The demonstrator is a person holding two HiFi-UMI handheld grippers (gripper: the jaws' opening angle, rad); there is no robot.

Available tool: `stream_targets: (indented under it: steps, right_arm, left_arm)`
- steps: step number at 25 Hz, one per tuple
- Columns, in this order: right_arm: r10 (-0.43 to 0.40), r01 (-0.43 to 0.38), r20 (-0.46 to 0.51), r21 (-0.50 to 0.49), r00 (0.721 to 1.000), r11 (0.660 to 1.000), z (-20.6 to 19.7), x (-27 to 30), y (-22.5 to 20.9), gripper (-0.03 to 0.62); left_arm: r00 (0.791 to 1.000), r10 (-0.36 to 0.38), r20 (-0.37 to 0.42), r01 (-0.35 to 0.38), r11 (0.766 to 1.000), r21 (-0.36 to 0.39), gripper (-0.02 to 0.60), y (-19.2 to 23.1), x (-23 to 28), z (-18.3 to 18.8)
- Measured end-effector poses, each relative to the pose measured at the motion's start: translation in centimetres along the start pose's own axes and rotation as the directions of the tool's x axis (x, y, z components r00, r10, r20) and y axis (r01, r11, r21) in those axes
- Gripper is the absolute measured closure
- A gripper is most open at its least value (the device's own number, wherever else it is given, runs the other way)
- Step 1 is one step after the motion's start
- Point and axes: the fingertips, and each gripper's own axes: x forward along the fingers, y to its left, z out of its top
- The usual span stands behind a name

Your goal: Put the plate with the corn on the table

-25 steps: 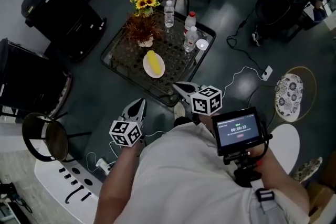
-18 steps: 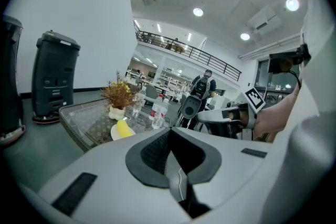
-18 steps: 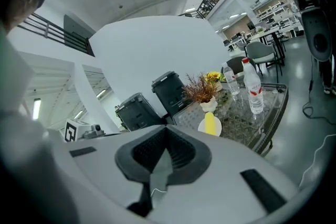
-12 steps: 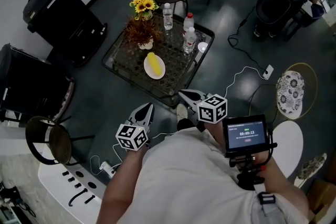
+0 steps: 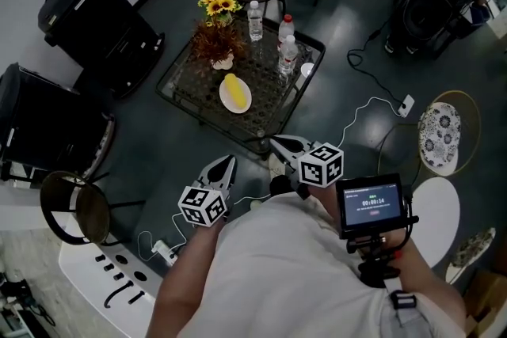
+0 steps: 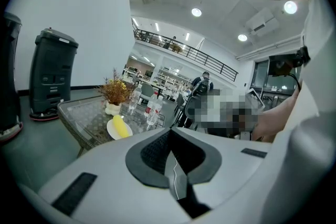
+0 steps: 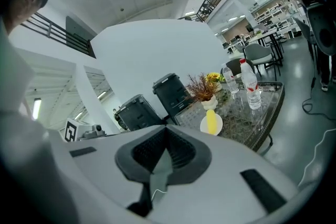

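White plate point(image 5: 242, 101) carrying the corn point(image 5: 231, 89) lies on the glass table point(image 5: 181, 85), well ahead of the left gripper point(image 5: 226, 164) and right gripper point(image 5: 277, 142); the task looks done.

Left gripper view: jaws closed, empty, plate point(image 6: 111, 128) ahead-left.

Right gripper view: jaws closed on nothing, plate point(image 7: 203, 125) ahead-right.

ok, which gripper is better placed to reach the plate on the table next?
Left, marginally. Both are shut and empty. In the head view the left gripper points roughly at the plate, while the right gripper points sideways across the near corner of the table.
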Motion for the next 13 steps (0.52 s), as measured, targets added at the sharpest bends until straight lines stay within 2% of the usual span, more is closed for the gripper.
stream_targets:
  steps: [13]
  right_arm:
    - [-0.017, 0.017, -0.016, 0.03, 1.0, 0.999, -0.7, -0.2, -0.8, 0.588]
  left_arm:
    - [0.999, -0.021, -0.043, 0.019, 0.999, -0.043, 0.575, -0.6, 1.5, -1.7]
